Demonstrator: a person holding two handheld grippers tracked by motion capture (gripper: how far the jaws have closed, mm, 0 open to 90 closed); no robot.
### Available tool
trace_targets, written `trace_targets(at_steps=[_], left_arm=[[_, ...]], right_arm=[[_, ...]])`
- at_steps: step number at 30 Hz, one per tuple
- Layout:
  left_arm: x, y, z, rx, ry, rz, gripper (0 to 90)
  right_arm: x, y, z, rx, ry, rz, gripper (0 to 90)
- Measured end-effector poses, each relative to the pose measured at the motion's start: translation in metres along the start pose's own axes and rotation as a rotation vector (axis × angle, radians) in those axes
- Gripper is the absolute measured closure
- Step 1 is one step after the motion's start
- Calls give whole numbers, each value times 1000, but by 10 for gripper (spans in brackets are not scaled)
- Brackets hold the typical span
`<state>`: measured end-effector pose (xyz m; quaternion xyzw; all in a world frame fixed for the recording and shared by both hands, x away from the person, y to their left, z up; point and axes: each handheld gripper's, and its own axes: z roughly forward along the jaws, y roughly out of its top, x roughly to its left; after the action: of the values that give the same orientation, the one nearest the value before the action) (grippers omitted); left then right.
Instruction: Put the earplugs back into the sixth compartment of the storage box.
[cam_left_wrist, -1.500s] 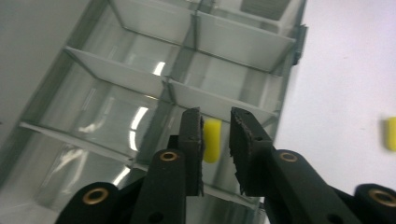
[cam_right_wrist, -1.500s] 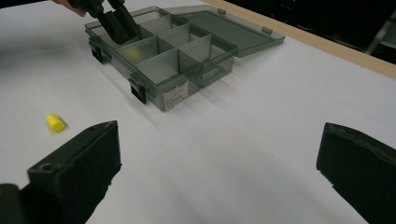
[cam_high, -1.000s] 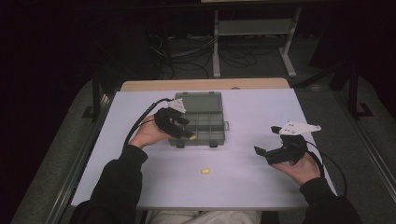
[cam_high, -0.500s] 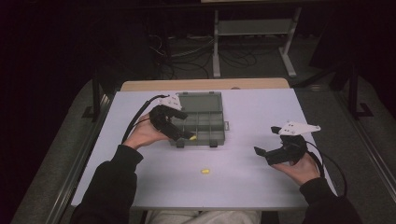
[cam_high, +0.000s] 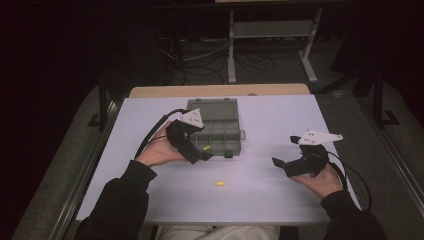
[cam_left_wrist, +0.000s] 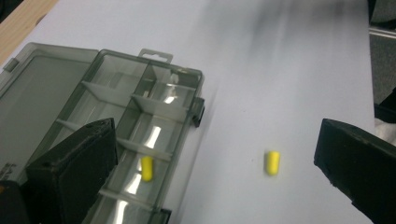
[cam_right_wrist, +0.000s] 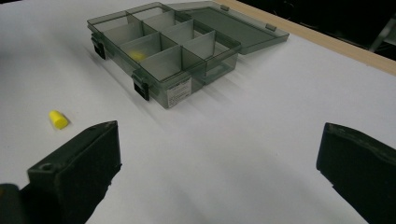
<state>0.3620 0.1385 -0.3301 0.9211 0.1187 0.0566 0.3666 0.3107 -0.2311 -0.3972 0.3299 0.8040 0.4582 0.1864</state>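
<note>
With one yellow earplug (cam_left_wrist: 146, 168) lying in a front compartment of the open box (cam_high: 218, 129), the left tool (cam_high: 200, 152), jaws just opened wide and empty, can pinch the other plug (cam_high: 219, 183), likely light and squashy, across its middle on the surface (cam_high: 280, 200), while the right tool (cam_high: 282, 164) rests wide open.

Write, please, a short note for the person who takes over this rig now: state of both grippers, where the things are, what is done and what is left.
Left gripper: jaws have just been opening, now wide with nothing between them; it is over the near left corner of the organizer box.
Right gripper: jaws open, nothing held, at the right side of the table.
Box: lid open and lying flat behind it.
Done: one yellow earplug in the box lies in a front compartment.
Left: the second yellow earplug lies loose on the table in front of the box; it probably goes into the box next.
</note>
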Motion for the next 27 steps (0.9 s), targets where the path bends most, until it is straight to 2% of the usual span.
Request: trace_targets(at_steps=[5,8,15,23,27], left_arm=[[-9,-1,6,11,-6,15,0],[-14,-3,9,-1,-5,17,0],[-25,-12,20,1,-8,25,0],[-32,-23,29,1,-20,15,0],[-36,-27,32,-3,-9,35,0]], right_arm=[[0,0,0,-1,1,-2,0],[0,0,0,-2,0,-1,0],[0,0,-1,-1,0,-1,0],[0,0,0,2,1,-6,0],[0,0,0,1,1,-6,0]])
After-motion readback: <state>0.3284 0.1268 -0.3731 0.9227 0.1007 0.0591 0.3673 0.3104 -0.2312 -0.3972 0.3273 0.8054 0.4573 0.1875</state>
